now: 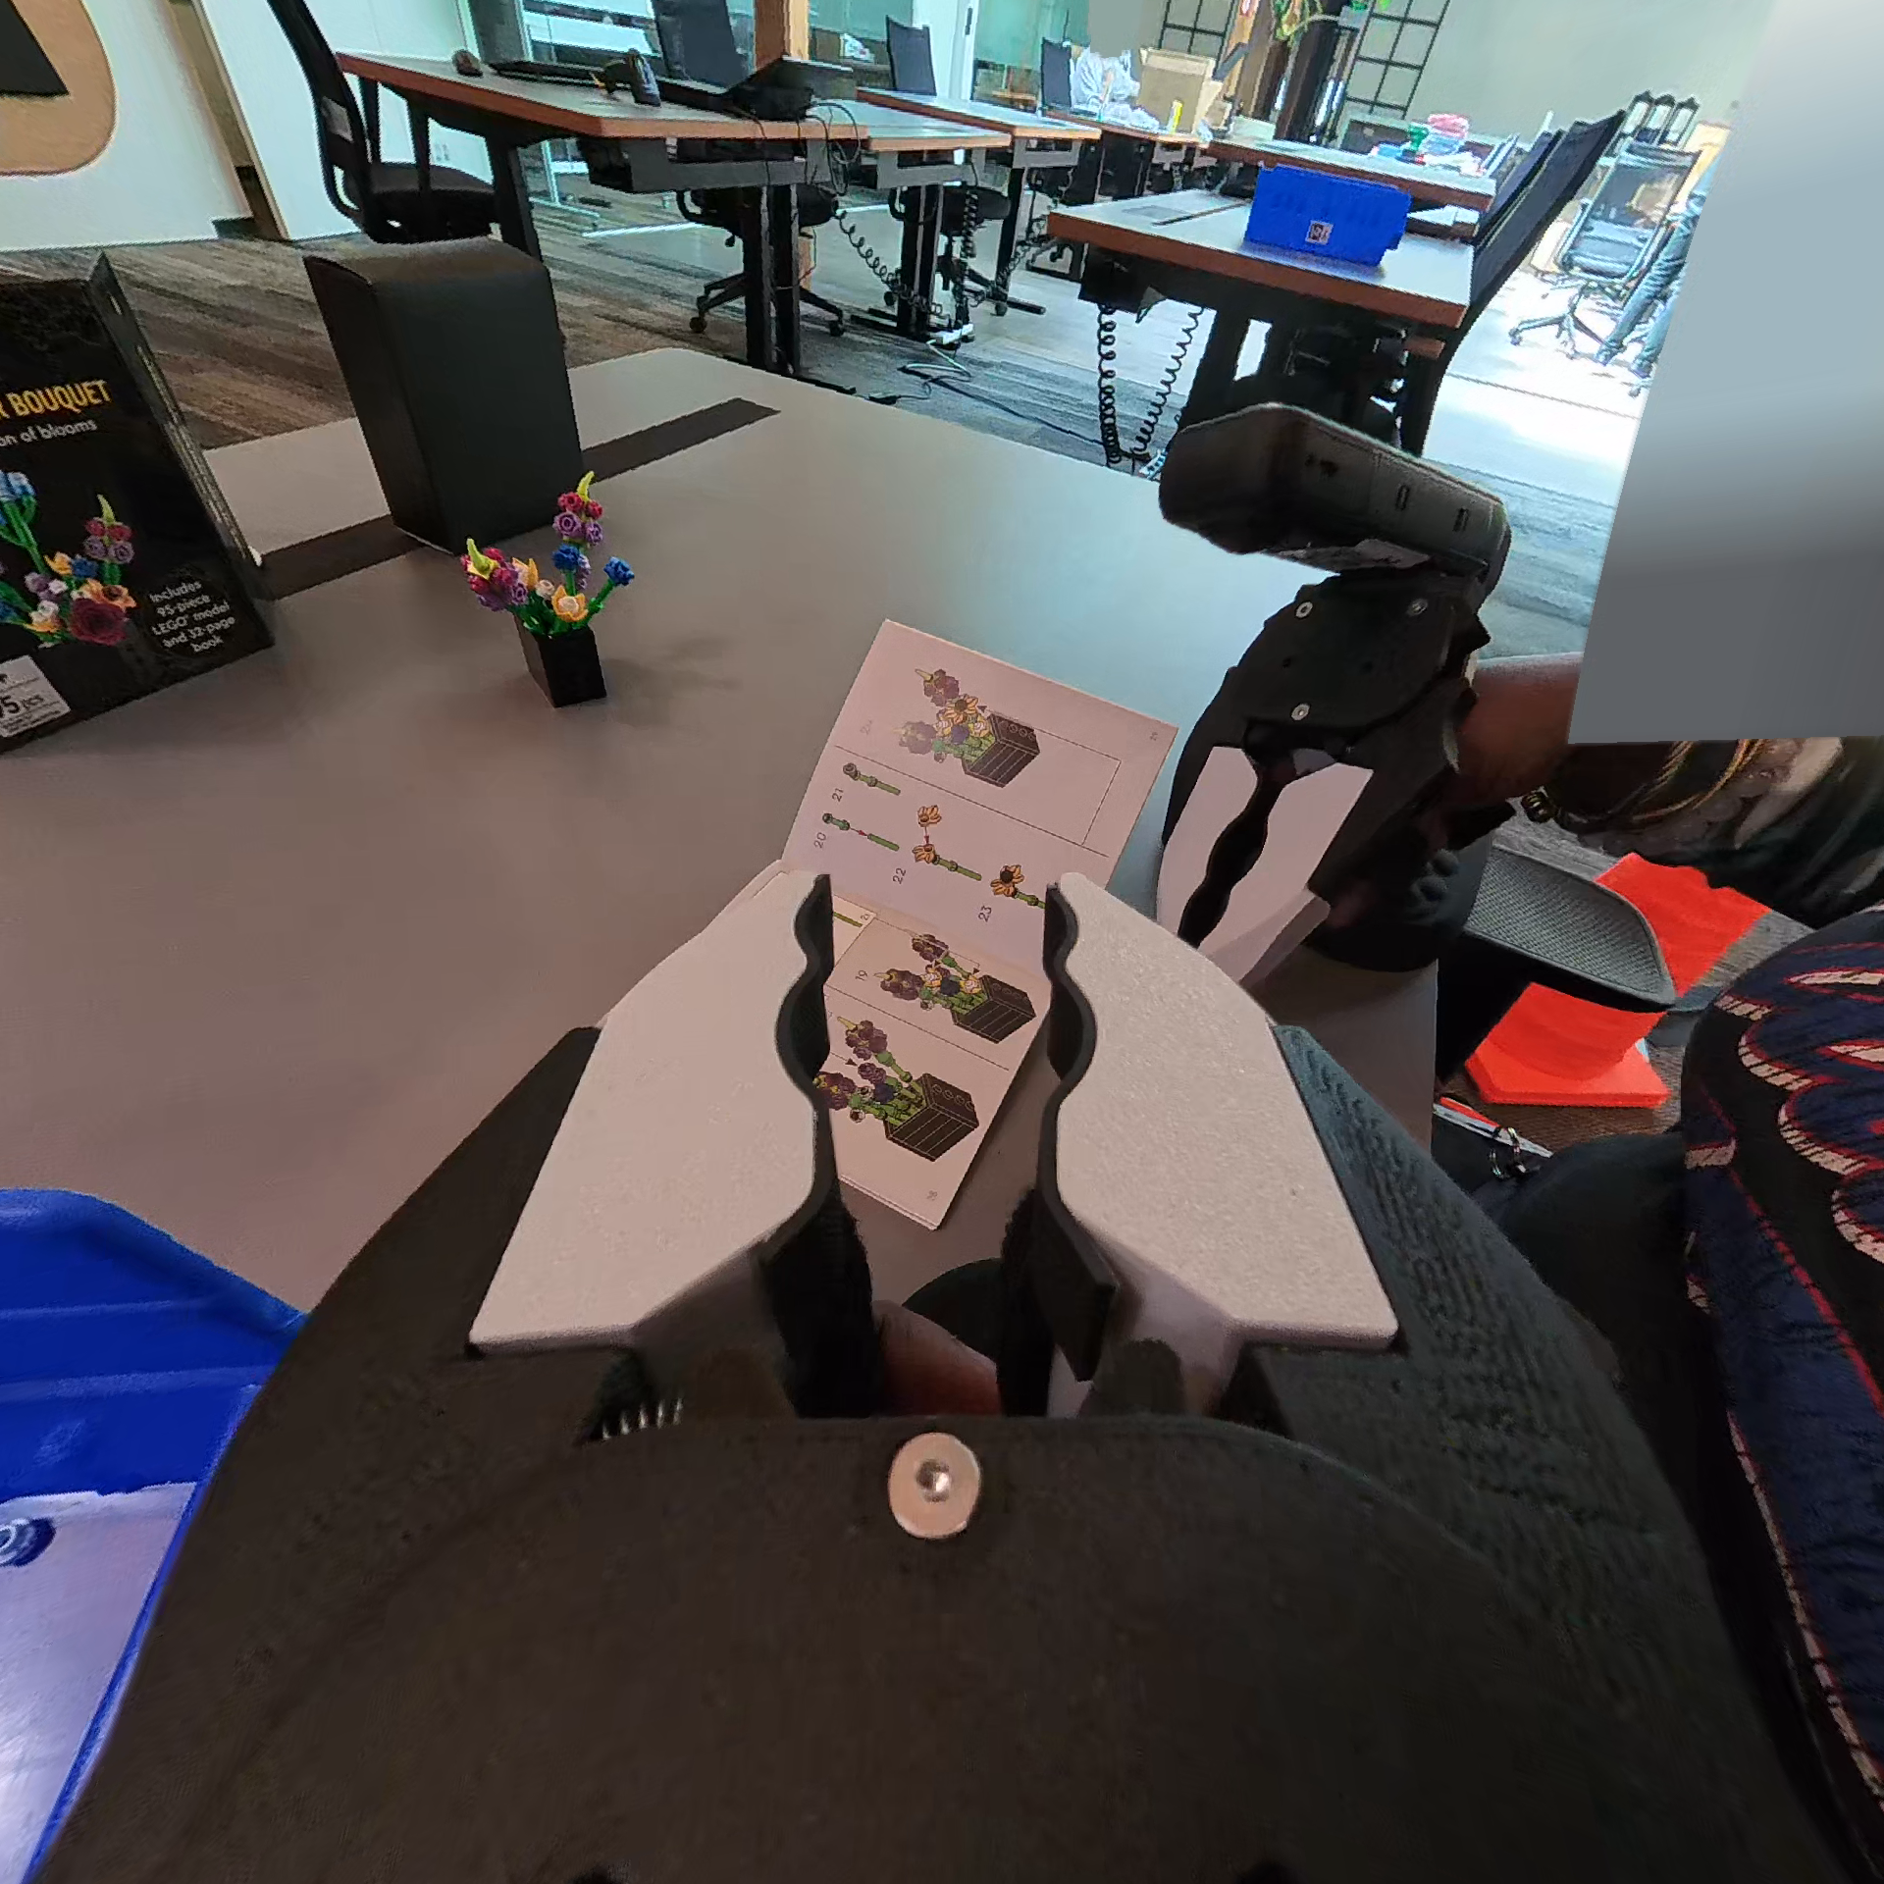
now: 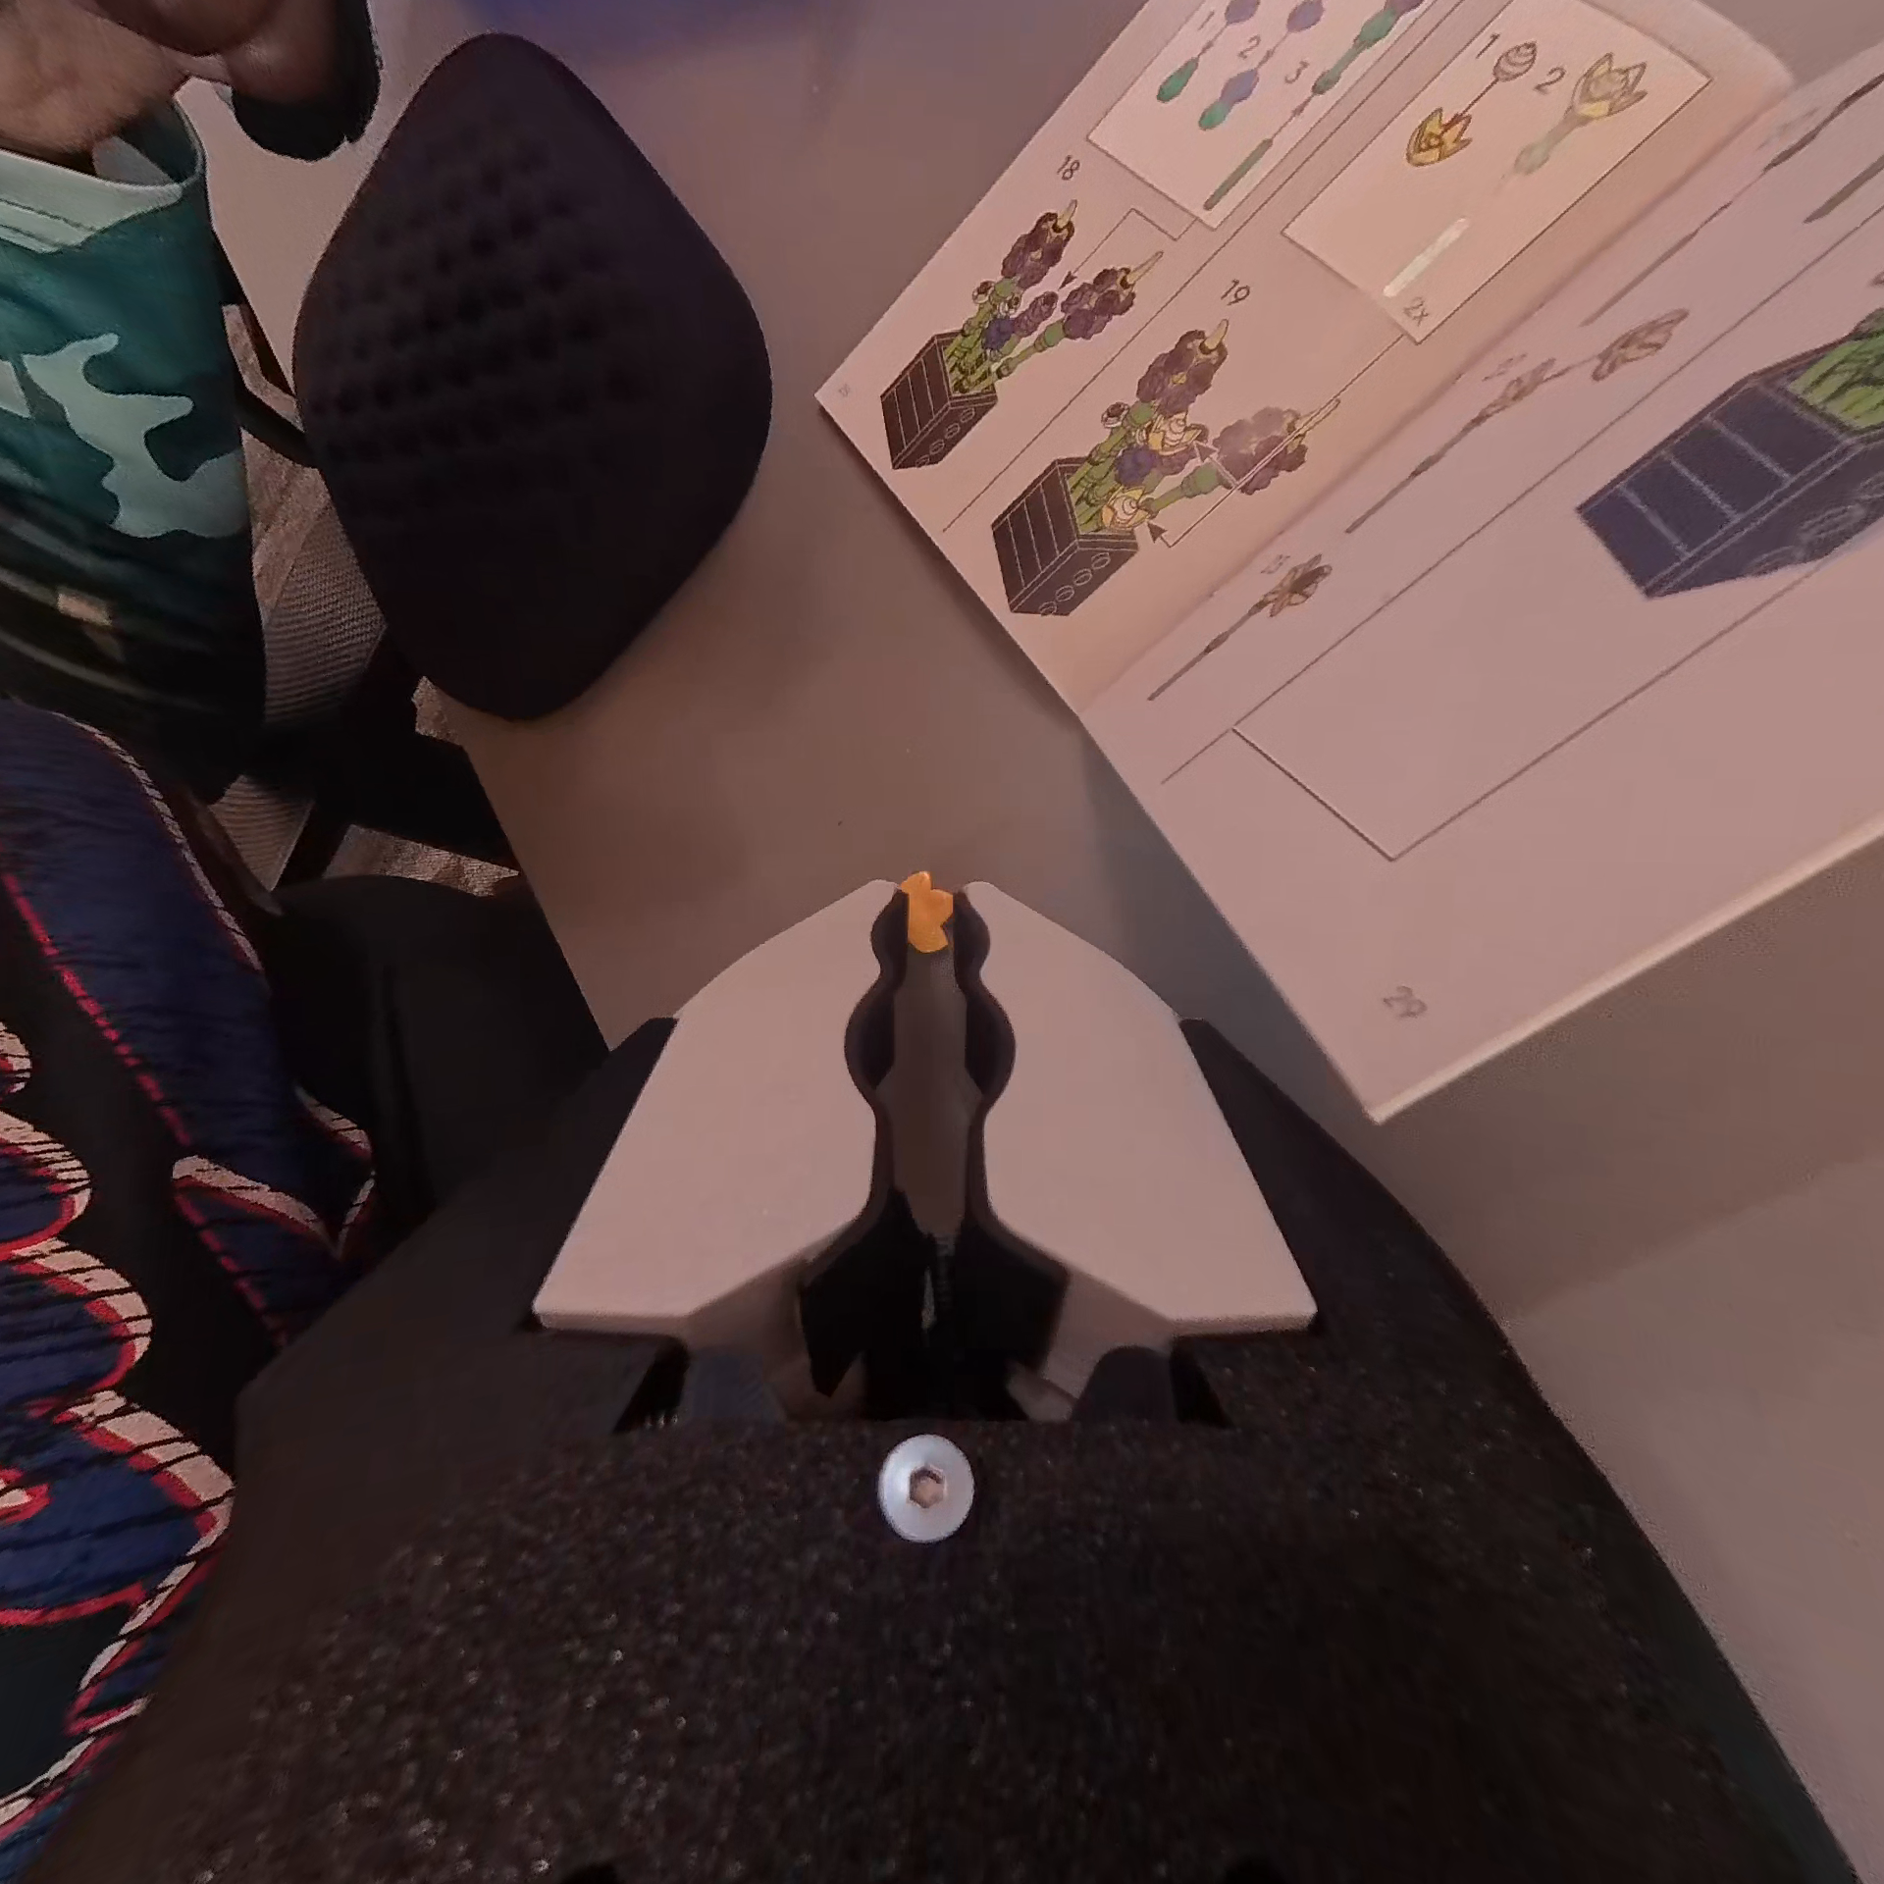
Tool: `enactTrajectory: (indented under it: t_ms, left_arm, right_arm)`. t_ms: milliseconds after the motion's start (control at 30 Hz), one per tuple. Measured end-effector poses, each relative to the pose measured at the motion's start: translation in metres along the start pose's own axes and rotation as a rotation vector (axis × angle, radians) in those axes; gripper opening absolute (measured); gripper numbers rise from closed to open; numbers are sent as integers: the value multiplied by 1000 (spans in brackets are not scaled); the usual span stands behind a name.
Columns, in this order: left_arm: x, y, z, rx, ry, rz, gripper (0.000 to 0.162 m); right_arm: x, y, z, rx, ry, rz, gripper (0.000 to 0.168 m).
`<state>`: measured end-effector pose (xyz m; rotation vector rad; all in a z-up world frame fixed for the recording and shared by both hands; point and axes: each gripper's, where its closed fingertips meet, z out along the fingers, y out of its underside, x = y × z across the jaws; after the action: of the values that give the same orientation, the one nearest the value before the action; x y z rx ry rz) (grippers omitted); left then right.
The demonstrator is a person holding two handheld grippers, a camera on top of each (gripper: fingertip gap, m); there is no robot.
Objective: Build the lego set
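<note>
Two grippers: left gripper [image 1: 933, 907] spread, empty; right gripper [image 2: 926, 892] pinching an orange flower piece [image 2: 926, 912].
Bouquet [image 1: 556, 602]: mostly built, standing far back on the table [image 1: 306, 918].
Booklet [image 1: 958, 918]: open mid-steps.
Left, I judge: adding remaining flowers.

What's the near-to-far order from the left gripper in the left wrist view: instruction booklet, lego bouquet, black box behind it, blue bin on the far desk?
1. Instruction booklet: lies open directly beneath the left gripper fingers.
2. Lego bouquet: ahead, to the left, on the table.
3. Black box: just behind the bouquet.
4. Blue bin: far right, on another desk.
</note>
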<state>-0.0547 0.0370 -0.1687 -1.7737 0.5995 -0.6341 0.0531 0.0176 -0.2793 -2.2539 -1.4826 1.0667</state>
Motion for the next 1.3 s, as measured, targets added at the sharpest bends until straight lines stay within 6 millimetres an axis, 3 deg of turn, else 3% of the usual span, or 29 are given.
enactTrajectory:
  t_ms: [200,300,400,500,700,833,933,1033,1167,1300]
  left_arm:
    - [-5,3,-16,-85,-48,28,40]
    - [-20,2,-35,-129,-125,16,40]
    - [-45,-5,-64,-169,-242,34,40]
    - [-79,1,-95,-314,-337,63,40]
    - [-153,52,-141,-795,-406,14,34]
    - [-182,91,-152,-1040,-370,-30,29]
    - [-204,109,-160,-1187,-339,78,28]
    - [-215,116,-157,-1230,-270,147,26]
    - [-215,120,-149,-1218,-184,119,20]
    - [-222,126,-150,-1233,-192,130,18]
  right_arm:
    - [-12,-18,-21,98,-54,-149,14]
    - [-20,-35,-38,219,-85,-284,14]
    - [-23,-51,-57,364,-86,-348,15]
    - [-19,-56,-71,460,-48,-371,15]
    - [-9,-52,-80,460,24,-409,15]
    - [-13,-54,-82,479,20,-433,15]
    - [-15,-53,-82,474,15,-442,15]
    - [-17,-53,-83,481,18,-452,15]
    - [-17,-54,-84,484,22,-455,15]
    - [-16,-53,-84,482,27,-457,15]
